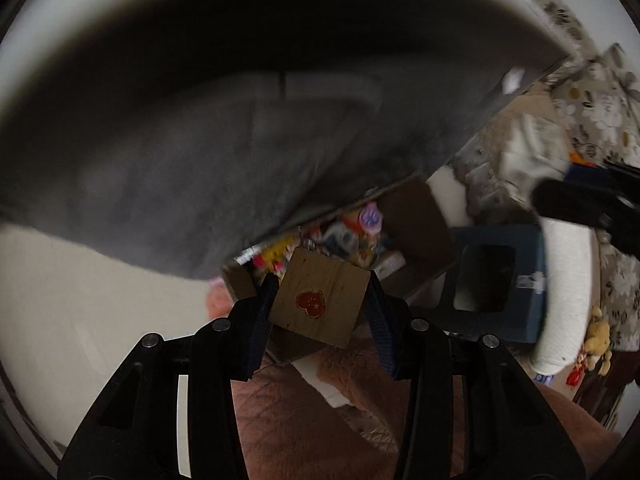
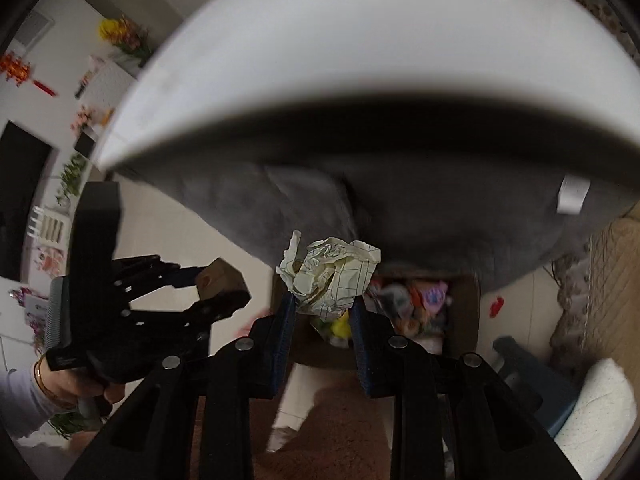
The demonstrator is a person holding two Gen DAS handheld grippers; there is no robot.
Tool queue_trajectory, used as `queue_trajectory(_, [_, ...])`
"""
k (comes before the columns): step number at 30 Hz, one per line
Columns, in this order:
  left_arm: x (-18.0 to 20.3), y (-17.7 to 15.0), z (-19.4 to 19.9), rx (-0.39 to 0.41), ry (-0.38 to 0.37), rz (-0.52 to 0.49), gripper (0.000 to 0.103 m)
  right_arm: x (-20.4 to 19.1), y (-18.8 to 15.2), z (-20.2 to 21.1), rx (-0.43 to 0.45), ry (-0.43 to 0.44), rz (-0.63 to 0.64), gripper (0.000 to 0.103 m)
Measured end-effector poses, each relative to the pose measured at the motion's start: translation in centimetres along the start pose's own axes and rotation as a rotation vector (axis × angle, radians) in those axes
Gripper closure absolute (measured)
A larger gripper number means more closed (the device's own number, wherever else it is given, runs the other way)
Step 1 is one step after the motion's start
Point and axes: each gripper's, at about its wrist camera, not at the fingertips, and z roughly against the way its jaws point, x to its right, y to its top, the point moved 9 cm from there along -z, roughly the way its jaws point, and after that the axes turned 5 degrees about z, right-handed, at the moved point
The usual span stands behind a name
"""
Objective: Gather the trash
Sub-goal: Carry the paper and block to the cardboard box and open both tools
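My left gripper point(image 1: 322, 284) is shut on a small brown wooden block point(image 1: 320, 300) with a red heart sticker, held above an open cardboard box point(image 1: 416, 220) of colourful wrappers. The left gripper also shows in the right wrist view point(image 2: 218, 284), at the left, still gripping the block point(image 2: 218, 280). My right gripper point(image 2: 322, 304) is shut on a crumpled ball of cream grid-lined paper point(image 2: 332, 272), held above the same cardboard box point(image 2: 464, 312) on the floor.
A white table top point(image 2: 360, 60) with a grey cloth point(image 2: 420, 208) hanging under it looms just beyond both grippers. A dark blue tissue box point(image 1: 492, 280) and a white paper roll point(image 1: 568, 284) lie right of the cardboard box. A brown rug point(image 1: 304, 420) lies below.
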Motion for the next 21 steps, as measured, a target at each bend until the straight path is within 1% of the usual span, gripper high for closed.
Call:
queue_trajectory(1, [-0.3,-0.6,-3.0,-0.025,0.013,0.019,0.06,0.6,-0.7,-1.5,-0.019,-0.01,-0.01,0.075])
queue_trajectory(2, [-0.5,-1.6,-5.1,-0.047,0.015,0.038,0.06,1.3,-1.4,-3.2,-0.033,-0.019,-0.023,0.075])
queue_trajectory(3, [-0.7,-2.0,-7.5,-0.075,0.017,0.066,0.06,2.6,-2.4,-5.8,-0.051,-0.041,-0.047,0.075])
queue_trajectory(4, [-1.2,-2.6,-10.6,-0.114,0.019,0.104,0.06,3.6,-3.1,-7.7,-0.075,-0.058,-0.068,0.075])
queue_trajectory(5, [-1.4,-2.9,-12.5,-0.142,0.021,0.126,0.06,4.7,-4.0,-10.0,-0.107,-0.066,-0.1,0.075])
queue_trajectory(6, [-1.7,-3.3,-15.0,-0.18,0.025,0.158,0.06,5.5,-4.5,-11.5,-0.117,-0.073,-0.118,0.075])
queue_trajectory(7, [-2.1,-3.5,-17.3,-0.208,0.048,0.17,0.06,6.6,-5.3,-13.3,-0.137,-0.093,-0.132,0.074])
queue_trajectory(9, [-2.9,-4.3,-20.6,-0.254,0.09,0.176,0.06,9.0,-6.9,-17.1,-0.206,-0.126,-0.175,0.071])
queue_trajectory(10, [-3.3,-4.7,-22.2,-0.287,0.122,0.179,0.06,10.5,-7.7,-18.7,-0.238,-0.167,-0.196,0.059])
queue_trajectory(11, [-3.8,-5.3,-24.2,-0.352,0.149,0.196,0.056,11.4,-8.7,-19.7,-0.269,-0.207,-0.215,0.047])
queue_trajectory(12, [-4.1,-5.9,-25.2,-0.392,0.145,0.218,0.046,12.3,-9.4,-20.4,-0.292,-0.227,-0.236,0.033])
queue_trajectory(14, [-4.0,-7.0,-26.8,-0.455,0.109,0.274,0.028,13.5,-10.0,-20.9,-0.302,-0.235,-0.281,0.034])
queue_trajectory(16, [-4.2,-7.2,-26.9,-0.456,0.107,0.289,0.028,13.9,-10.4,-20.7,-0.311,-0.245,-0.298,0.027])
queue_trajectory(19, [-3.7,-7.1,-25.7,-0.458,0.117,0.269,0.028,13.8,-10.6,-19.2,-0.32,-0.246,-0.305,0.027])
queue_trajectory(21, [-2.8,-6.6,-23.5,-0.448,0.086,0.263,0.028,13.1,-9.9,-17.2,-0.307,-0.235,-0.307,0.026])
